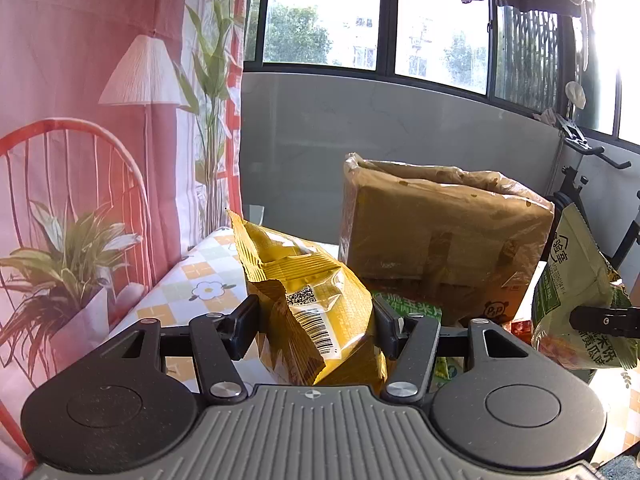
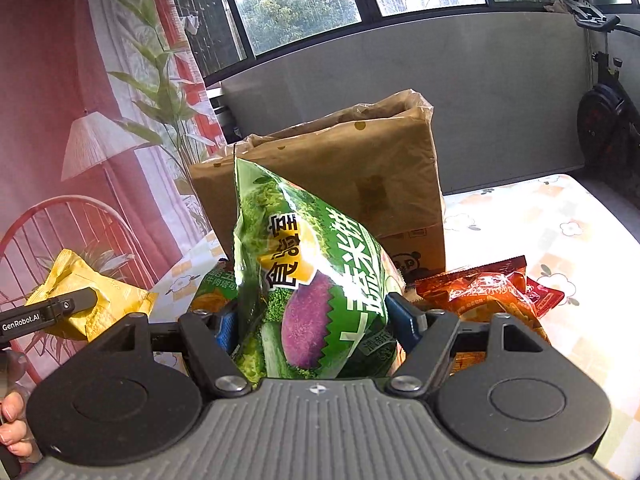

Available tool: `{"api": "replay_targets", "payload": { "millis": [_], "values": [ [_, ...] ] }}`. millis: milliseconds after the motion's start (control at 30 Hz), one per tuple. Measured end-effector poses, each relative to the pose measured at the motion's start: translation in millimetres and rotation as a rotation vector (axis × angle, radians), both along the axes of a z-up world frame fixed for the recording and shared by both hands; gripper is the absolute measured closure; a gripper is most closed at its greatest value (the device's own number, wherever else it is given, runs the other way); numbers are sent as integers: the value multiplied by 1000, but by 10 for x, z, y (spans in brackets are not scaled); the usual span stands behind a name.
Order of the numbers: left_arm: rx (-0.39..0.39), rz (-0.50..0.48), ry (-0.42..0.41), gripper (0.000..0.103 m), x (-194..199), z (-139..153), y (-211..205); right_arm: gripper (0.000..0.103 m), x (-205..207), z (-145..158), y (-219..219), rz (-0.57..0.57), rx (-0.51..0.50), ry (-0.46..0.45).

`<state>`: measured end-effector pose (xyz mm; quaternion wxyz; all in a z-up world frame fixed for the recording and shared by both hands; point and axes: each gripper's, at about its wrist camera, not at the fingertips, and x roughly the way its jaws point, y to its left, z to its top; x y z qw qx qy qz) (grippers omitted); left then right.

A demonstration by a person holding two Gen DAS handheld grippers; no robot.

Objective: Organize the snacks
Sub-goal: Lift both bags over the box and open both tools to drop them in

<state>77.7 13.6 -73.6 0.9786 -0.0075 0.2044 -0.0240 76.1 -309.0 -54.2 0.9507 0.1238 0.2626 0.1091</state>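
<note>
My left gripper (image 1: 316, 320) is shut on a yellow snack bag (image 1: 308, 300) and holds it up in front of a brown cardboard box (image 1: 440, 236) wrapped in plastic. My right gripper (image 2: 316, 320) is shut on a green snack bag (image 2: 312, 280), held upright before the same box (image 2: 360, 176). The green bag also shows at the right of the left wrist view (image 1: 580, 292), and the yellow bag at the left of the right wrist view (image 2: 92, 296). A red snack bag (image 2: 488, 288) and another green bag (image 2: 214, 284) lie on the table below.
The table has a checked floral cloth (image 2: 540, 220). A printed pink backdrop (image 1: 80, 120) hangs at the left. A grey wall and windows stand behind the box. An exercise bike (image 2: 604, 120) is at the far right. A green packet (image 1: 408, 304) lies under the left gripper.
</note>
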Motion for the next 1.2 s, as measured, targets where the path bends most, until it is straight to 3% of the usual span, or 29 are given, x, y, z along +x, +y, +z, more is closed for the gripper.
{"api": "replay_targets", "payload": {
  "millis": [400, 733, 967, 1200],
  "values": [
    [-9, -160, -118, 41, 409, 597, -214, 30, 319, 732, -254, 22, 138, -109],
    [17, -232, -164, 41, 1058, 939, -534, 30, 1041, 1273, -453, -5, 194, -172],
    [1, -268, -155, 41, 1607, 1125, -686, 30, 1514, 1395, -475, -12, 212, -188],
    [-11, -282, -100, 41, 2271, 1074, -896, 30, 2151, 1226, -487, -20, 244, -145]
  ]
}}
